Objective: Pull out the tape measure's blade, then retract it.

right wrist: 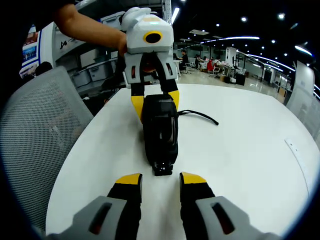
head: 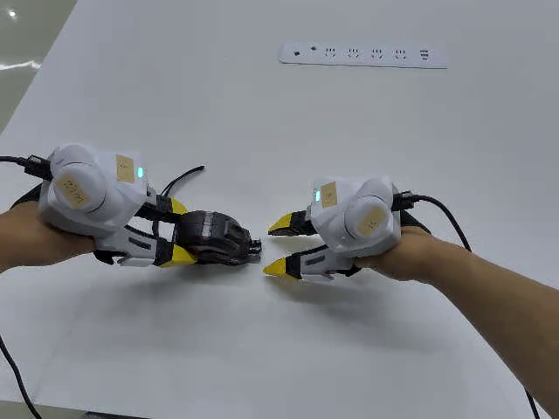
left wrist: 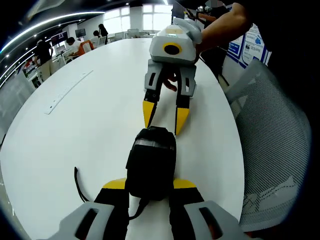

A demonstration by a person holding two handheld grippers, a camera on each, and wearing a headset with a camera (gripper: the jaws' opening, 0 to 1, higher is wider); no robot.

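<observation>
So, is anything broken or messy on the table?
Nothing stands out. The tape measure looks whole and wound in, gripped by the left claw on the white table. The right claw is open by its tip. The power strip lies flat.

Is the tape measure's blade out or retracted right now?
Retracted: only the end hook sits at the mouth of the tape measure; no blade lies on the table.

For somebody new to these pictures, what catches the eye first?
The black tape measure stands out on the white table, clamped between the yellow-tipped jaws of the left gripper. Facing it, the right gripper is open, its tips close to the tape's front end but apart from it. A white power strip lies at the table's far side.
</observation>
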